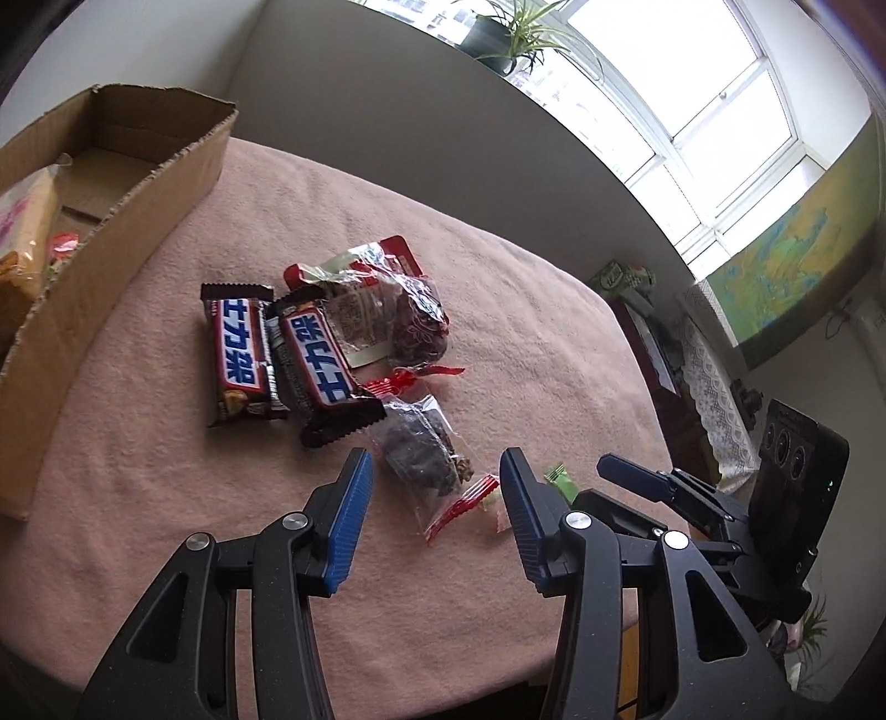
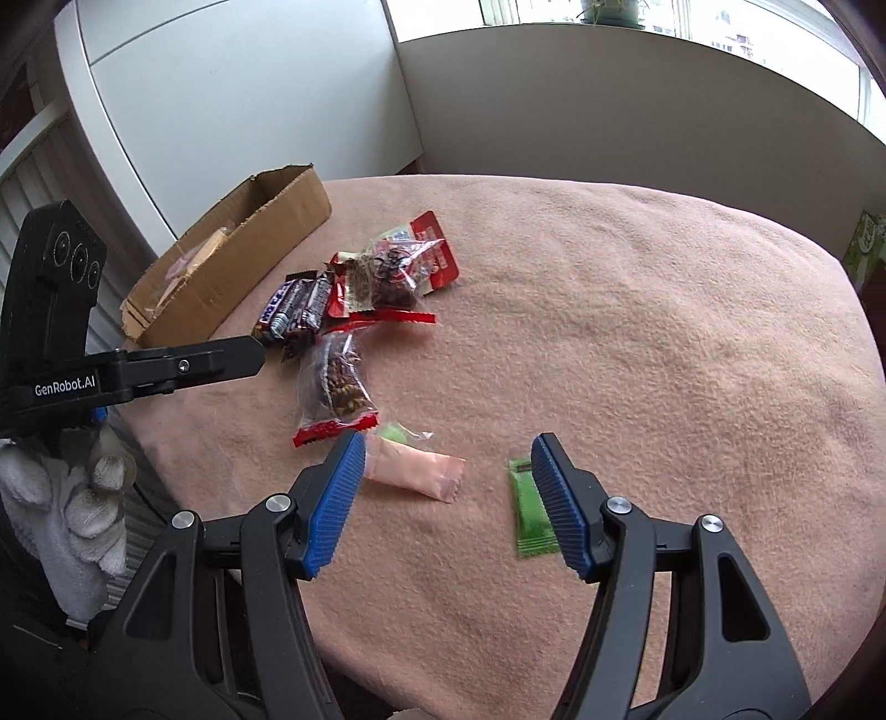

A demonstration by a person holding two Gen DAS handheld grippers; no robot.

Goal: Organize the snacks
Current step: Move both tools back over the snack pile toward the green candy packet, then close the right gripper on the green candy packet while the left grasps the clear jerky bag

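Observation:
Snacks lie on a pink cloth-covered table (image 1: 526, 343). Two Snickers bars (image 1: 277, 354) lie side by side, also in the right wrist view (image 2: 293, 310). Behind them is a red-edged clear packet of dark snacks (image 1: 387, 299). A second clear packet (image 1: 426, 459) lies just ahead of my open, empty left gripper (image 1: 432, 471). My right gripper (image 2: 448, 448) is open and empty above the cloth, between a pink wrapped bar (image 2: 415, 471) and a green packet (image 2: 529, 509). A cardboard box (image 1: 127, 183) at the left holds a few snacks.
The left gripper's body (image 2: 133, 371) and a gloved hand (image 2: 83, 515) show at the left of the right wrist view. A wall and window with a potted plant (image 1: 509, 33) stand behind the table. Furniture stands past the table's right edge (image 1: 653, 343).

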